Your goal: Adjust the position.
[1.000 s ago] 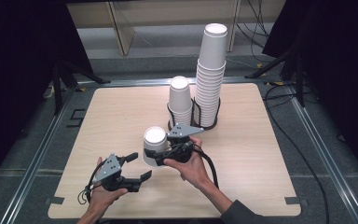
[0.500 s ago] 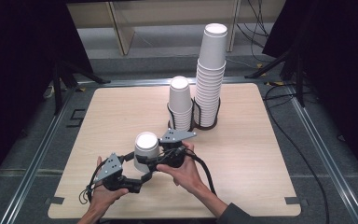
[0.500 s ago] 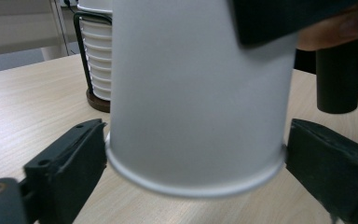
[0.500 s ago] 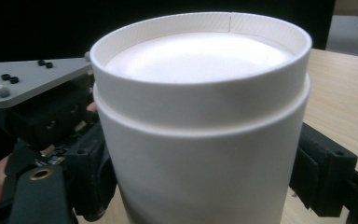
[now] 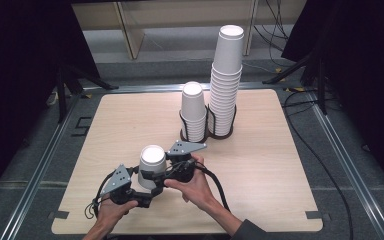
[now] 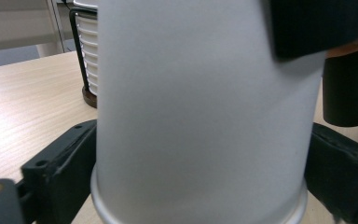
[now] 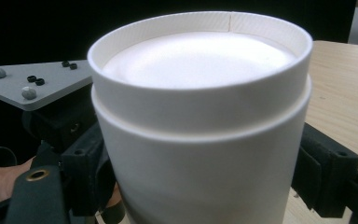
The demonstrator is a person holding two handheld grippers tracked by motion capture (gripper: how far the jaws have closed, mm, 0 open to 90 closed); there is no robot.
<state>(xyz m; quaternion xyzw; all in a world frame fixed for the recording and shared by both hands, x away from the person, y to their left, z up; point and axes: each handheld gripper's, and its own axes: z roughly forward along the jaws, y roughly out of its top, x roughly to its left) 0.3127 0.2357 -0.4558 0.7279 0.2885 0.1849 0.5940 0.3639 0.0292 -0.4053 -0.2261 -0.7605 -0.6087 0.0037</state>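
A white paper cup (image 5: pixel 152 165) stood upside down at the near left of the desk (image 5: pixel 280 165) — both grippers were around it. The right gripper (image 5: pixel 156 176) squeezed it, and the left gripper (image 5: pixel 147 196) had just been closing on its rim end.

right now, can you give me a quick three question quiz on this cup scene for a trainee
1. True or false: the single cup near the front edge of the table has its open mouth facing up.
2. Which of the two stacks at the back is taller? A: the left stack. B: the right stack. C: they are level.
3. In a few words: what do the two stacks stand in?

Key
1. False. It is upside down, with its base facing up.
2. B.
3. Black wire holders, side by side, one for each stack.
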